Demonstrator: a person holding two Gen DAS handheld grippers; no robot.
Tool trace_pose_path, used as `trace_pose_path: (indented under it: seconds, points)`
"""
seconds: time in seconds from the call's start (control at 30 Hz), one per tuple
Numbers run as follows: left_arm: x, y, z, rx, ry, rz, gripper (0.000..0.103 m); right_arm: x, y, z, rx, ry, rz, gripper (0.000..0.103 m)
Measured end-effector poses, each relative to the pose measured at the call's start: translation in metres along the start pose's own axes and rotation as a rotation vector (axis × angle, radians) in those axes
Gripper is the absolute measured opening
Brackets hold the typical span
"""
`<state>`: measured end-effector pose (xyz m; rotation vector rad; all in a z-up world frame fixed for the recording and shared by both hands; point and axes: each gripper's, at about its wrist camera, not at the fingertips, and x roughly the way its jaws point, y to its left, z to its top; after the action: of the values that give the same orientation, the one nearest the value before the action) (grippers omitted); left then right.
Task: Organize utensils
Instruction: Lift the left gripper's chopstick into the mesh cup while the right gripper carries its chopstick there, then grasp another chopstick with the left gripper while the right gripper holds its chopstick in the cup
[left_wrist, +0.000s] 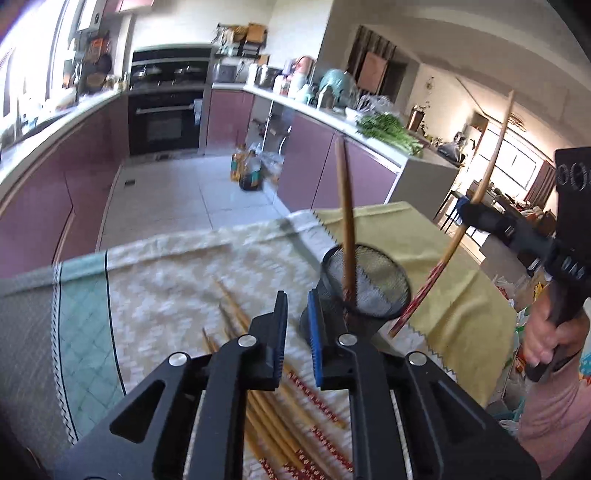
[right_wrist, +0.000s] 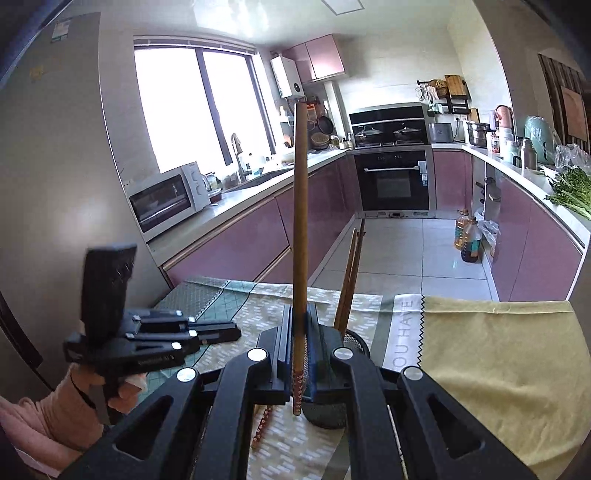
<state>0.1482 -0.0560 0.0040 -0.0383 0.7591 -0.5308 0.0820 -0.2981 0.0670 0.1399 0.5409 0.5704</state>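
On my left, the left gripper hangs with its jaws apart and nothing between them, above the loose bamboo chopsticks with red patterned ends lying on the white-and-grey patterned cloth. Beyond that cloth's left edge I see a teal quilted mat, and past its far edge only pale floor tiles, so there is open room ahead of this tool.

Just ahead and to the right of its blue-padded fingers stands the black wire-mesh cylindrical holder, with two dark wooden chopsticks standing upright in it.

Moving right, my right gripper is clenched on a single bamboo chopstick with a red patterned tip, held nearly upright, its lower end hanging at the near rim of the holder, outside it as far as I can tell. From this camera the holder sits directly below and just beyond the jaws.

To the right of this tool a printed strip on the cloth reads "YOU HAVE"; beside it lies a yellow-green cloth with a zigzag edge, bare and flat, running to the table's right edge.

The room is a kitchen with mauve cabinets, a black built-in oven and a white microwave.
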Motion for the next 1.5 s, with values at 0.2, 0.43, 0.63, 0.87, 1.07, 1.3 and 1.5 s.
trace_pose_path:
  seconds: [0.2,0.43,0.63,0.87,1.07,1.3,1.5]
  points:
    - [0.028,0.015,-0.026,-0.010,0.078,0.030,0.011,-0.005,0.002,0.006,-0.008,-0.026,-0.005,0.006]
    - [0.053,0.008,-0.046,0.004,0.140,0.021,0.011,-0.009,0.002,0.013,-0.002,-0.063,-0.021,0.006]
    - [0.058,0.005,-0.052,-0.005,0.158,0.026,0.012,0.001,-0.001,0.018,0.005,-0.067,-0.048,0.006]
    - [0.079,-0.001,-0.052,0.012,0.201,0.080,0.024,0.014,-0.007,0.010,0.034,-0.028,-0.054,0.006]
    - [0.097,0.002,-0.053,0.014,0.236,0.109,0.027,0.011,-0.009,0.007,0.039,-0.026,-0.053,0.006]
    - [0.096,0.002,-0.058,0.012,0.261,0.111,0.023,0.014,-0.011,0.004,0.045,-0.010,-0.042,0.006]
    - [0.089,-0.003,-0.066,0.048,0.259,0.127,0.022,0.015,-0.013,0.001,0.056,0.002,-0.035,0.006]
